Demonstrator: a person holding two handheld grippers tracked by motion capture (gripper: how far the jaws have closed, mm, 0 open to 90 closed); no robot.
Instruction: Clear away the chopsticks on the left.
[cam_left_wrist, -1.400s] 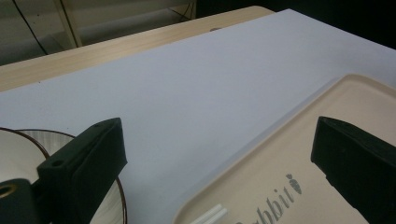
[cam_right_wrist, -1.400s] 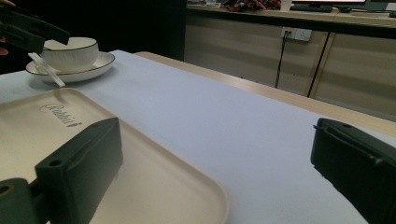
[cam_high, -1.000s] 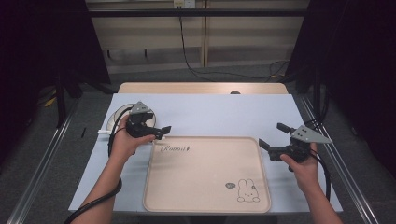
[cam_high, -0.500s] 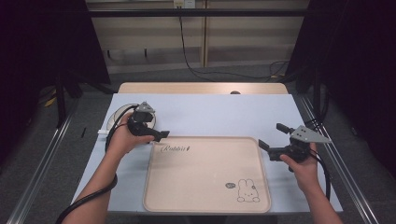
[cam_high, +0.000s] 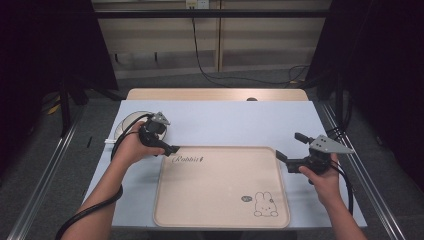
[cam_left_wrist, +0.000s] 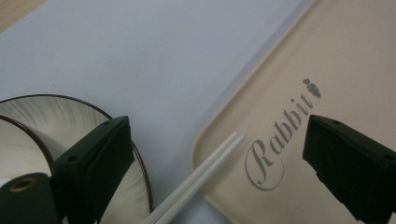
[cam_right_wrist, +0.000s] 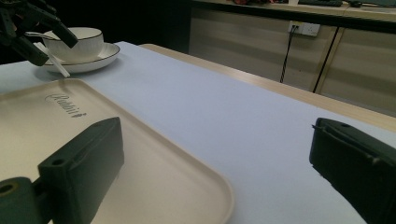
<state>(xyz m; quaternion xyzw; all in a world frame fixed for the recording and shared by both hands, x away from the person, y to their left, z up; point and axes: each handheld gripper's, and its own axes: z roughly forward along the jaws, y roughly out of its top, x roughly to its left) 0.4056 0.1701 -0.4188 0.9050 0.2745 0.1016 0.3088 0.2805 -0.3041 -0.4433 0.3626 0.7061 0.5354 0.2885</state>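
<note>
A pair of white chopsticks (cam_left_wrist: 196, 182) lies slanted, tips over the corner rim of a beige tray (cam_high: 220, 200) printed with "Rabbit" and a bunny. My left gripper (cam_left_wrist: 219, 140) hangs open above the chopsticks, one jaw on each side, touching nothing. Beside it, at the table's left, a white bowl on a dark-rimmed saucer (cam_left_wrist: 28, 126) stands. In the high view the left gripper (cam_high: 167, 137) tilts down between the saucer (cam_high: 127, 125) and the tray's far left corner. My right gripper (cam_high: 291, 146) is open and holds nothing at the tray's right edge.
The tray (cam_right_wrist: 140, 163) lies on a pale blue table cover (cam_high: 240, 125). From the right gripper view the bowl and saucer (cam_right_wrist: 79, 44), chopsticks (cam_right_wrist: 56, 63) and left gripper (cam_right_wrist: 28, 23) sit far off. A wooden table edge (cam_high: 215, 94) runs along the back.
The left gripper has drawn back to the left toward the saucer and tipped its jaws downward over the chopsticks. The right gripper has stayed in place.
</note>
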